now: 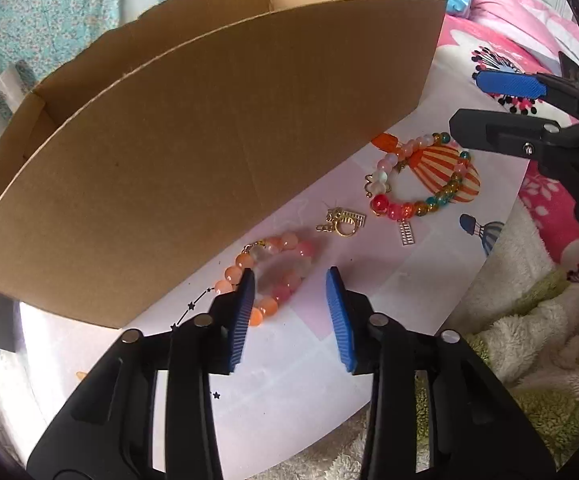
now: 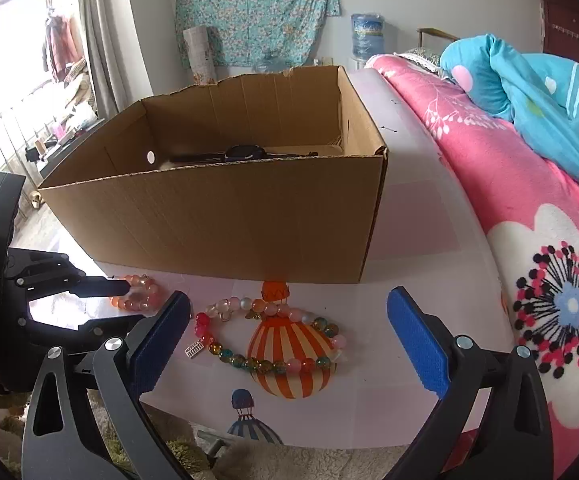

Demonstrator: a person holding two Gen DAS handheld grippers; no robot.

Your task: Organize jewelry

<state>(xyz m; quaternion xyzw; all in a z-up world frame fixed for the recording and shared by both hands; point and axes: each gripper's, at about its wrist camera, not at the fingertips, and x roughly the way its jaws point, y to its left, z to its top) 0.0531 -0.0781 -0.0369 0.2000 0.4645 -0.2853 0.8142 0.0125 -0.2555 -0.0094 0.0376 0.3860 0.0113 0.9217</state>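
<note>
Orange bracelet [image 1: 270,276] between left gripper [image 1: 291,312] fingers [image 1: 242,312]

A: What are the tools like?
B: The left black plastic gripper [image 1: 291,314] has ribbed blue pads [image 1: 339,320] and round silver screws.
A: The other?
B: The right black plastic gripper [image 2: 289,340]: same blue pads [image 2: 417,346], silver screws.

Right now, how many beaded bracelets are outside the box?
2. The peach bracelet lies by the cardboard box front, at the left gripper. The multicolour bracelet lies on the balloon print. More may be hidden inside the box.
</note>
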